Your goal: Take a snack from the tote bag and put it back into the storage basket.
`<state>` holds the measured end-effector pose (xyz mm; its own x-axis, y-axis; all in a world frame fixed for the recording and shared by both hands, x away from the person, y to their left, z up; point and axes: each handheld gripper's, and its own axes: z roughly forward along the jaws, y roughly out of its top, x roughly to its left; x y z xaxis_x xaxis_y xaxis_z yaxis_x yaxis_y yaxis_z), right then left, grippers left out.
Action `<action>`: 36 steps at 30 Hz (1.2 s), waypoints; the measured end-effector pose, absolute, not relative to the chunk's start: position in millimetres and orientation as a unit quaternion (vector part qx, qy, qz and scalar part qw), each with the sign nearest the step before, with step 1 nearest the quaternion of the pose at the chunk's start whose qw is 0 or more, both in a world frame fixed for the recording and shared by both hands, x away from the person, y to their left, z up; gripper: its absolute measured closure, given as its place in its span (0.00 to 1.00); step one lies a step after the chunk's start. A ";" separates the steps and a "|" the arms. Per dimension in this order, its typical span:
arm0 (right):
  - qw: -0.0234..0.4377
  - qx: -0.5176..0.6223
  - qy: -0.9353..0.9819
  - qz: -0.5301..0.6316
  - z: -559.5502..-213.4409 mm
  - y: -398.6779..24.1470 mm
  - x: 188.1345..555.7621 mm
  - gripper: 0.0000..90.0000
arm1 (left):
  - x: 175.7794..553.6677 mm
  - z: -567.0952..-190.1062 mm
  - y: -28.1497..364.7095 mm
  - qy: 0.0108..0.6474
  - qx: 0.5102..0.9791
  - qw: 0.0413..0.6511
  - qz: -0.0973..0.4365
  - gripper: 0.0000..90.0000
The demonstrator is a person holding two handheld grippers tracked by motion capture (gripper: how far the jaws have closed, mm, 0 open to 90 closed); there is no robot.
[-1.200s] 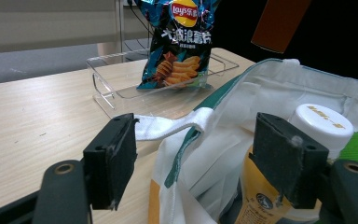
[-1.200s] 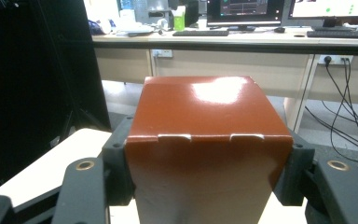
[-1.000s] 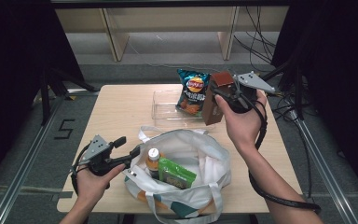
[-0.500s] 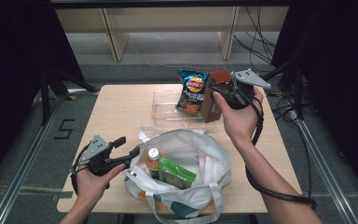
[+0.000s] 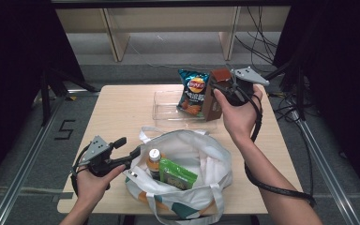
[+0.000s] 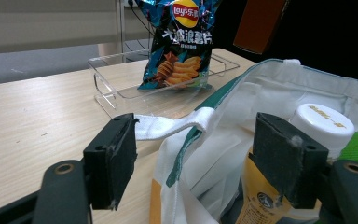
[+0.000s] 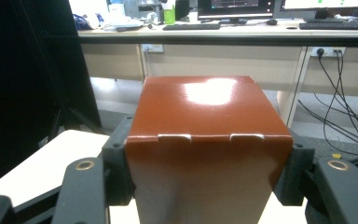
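My right gripper (image 5: 220, 87) is shut on a glossy brown carton (image 5: 213, 107), held upright just above the right end of a clear tray (image 5: 165, 106). In the right gripper view the carton (image 7: 209, 116) sits squeezed between both jaws. A blue bag of crisps (image 5: 194, 91) leans inside the tray. Near the front, a white tote bag (image 5: 206, 161) lies open, with an orange bottle with a white cap (image 5: 154, 157) and a green packet (image 5: 178, 173) in it. My left gripper (image 5: 128, 146) is open at the bag's left rim. The white strap (image 6: 177, 125) and rim cloth hang between its jaws.
The wooden table (image 5: 122, 108) has bare room left of the tray. Its edges drop to a grey floor, with metal rails on both sides. Black cables trail from the right gripper past the table's right edge. Desks with monitors stand far behind.
My right hand has shifted slightly left and up with the carton. The left hand and the bag have not moved.
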<state>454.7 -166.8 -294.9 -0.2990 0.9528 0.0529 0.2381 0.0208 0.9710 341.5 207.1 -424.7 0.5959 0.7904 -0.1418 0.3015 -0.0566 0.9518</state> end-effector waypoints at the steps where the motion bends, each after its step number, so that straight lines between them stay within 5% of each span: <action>1: 0.347 0.481 0.622 0.510 -294.9 -166.7 455.1 0.43 | 341.5 -424.7 207.1 0.393 0.694 0.562 0.217 0.33; 36: 0.347 0.505 0.617 0.493 -305.7 -164.9 483.7 0.43 | 341.4 -425.4 207.6 0.394 0.694 0.562 0.217 0.33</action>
<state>483.7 -164.9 -305.7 -0.2489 0.9660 0.0704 0.2821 0.0027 0.9594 341.4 207.6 -425.4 0.5953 0.7908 -0.1424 0.3041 -0.0577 0.9509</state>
